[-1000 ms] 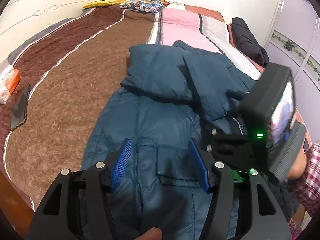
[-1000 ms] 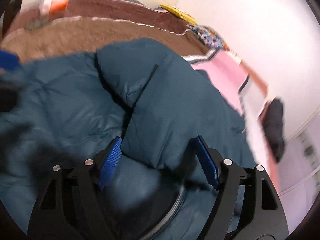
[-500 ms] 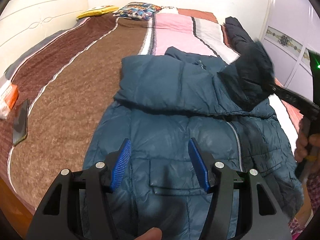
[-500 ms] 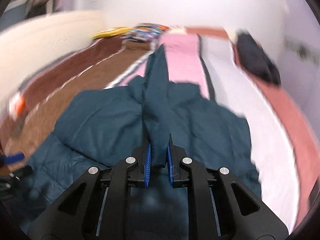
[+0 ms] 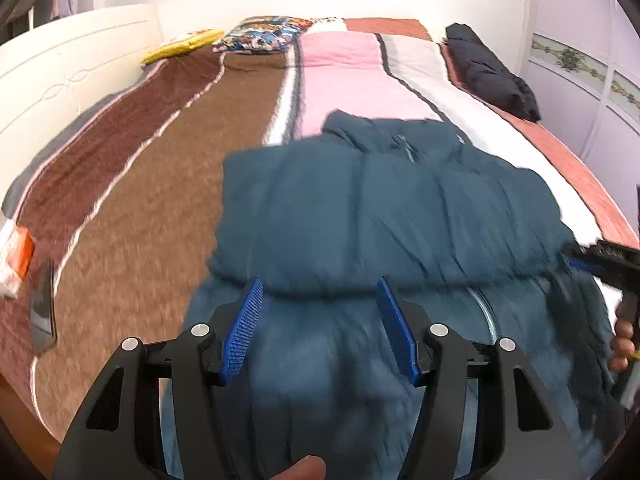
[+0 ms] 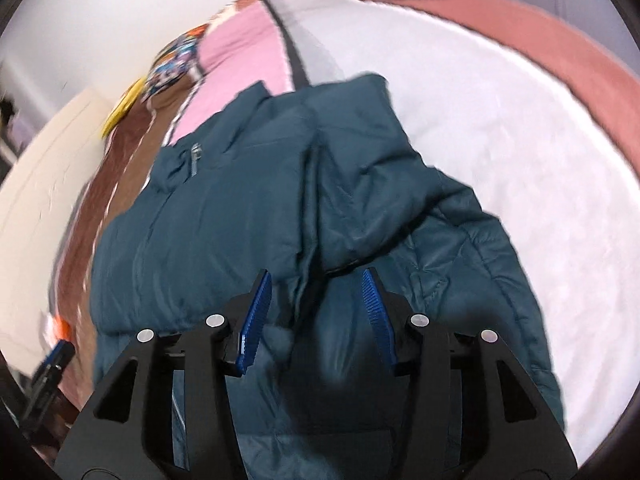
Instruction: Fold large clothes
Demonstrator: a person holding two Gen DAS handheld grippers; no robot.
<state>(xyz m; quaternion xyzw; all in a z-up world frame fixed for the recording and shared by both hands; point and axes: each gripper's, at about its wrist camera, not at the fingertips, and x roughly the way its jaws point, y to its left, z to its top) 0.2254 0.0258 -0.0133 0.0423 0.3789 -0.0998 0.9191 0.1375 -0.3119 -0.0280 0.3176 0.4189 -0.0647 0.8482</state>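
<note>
A teal puffer jacket (image 5: 380, 208) lies on the bed with both sleeves folded across its chest and the zip running down its lower front. My left gripper (image 5: 319, 292) hovers open just above the jacket's middle, nothing between its blue pads. In the right wrist view the same jacket (image 6: 280, 184) fills the centre. My right gripper (image 6: 316, 280) is over the end of the folded sleeve; its jaws are opening and the pads stand clear of the cloth. The right gripper (image 5: 600, 256) also shows at the right edge of the left wrist view, by the jacket's side.
The bed cover (image 5: 152, 200) is striped brown, pink, white and rust. A folded black garment (image 5: 492, 72) lies at the far right, pillows (image 5: 260, 36) at the far end. A phone (image 5: 42, 304) and an orange packet (image 5: 16, 256) lie at the left edge. A wardrobe (image 5: 580, 92) stands to the right.
The right gripper was pinching the sleeve half a second ago; its jaws are now apart and the sleeve lies flat across the jacket. The left gripper has moved forward over the jacket.
</note>
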